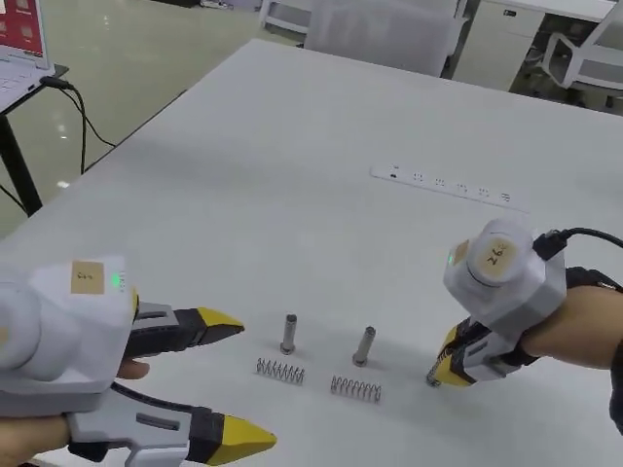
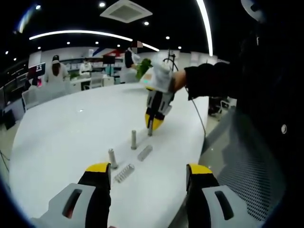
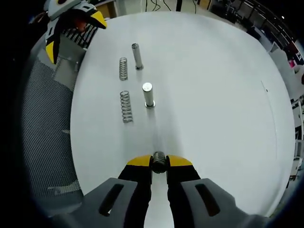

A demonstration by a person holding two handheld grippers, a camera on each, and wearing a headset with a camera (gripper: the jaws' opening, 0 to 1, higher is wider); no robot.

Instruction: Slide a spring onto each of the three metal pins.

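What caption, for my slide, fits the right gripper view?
Right gripper shut on a spring; two upright pins, two loose springs ahead.

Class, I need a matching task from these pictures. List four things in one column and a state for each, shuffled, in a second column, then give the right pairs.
Column one
1. left gripper
2. right gripper
3. pin nearest the left gripper
4. loose spring beside it

Column two
A. lying flat on the table
B. open, holding nothing
C. standing upright, bare
D. shut on a spring

Pairs: 1-B, 2-D, 3-C, 4-A
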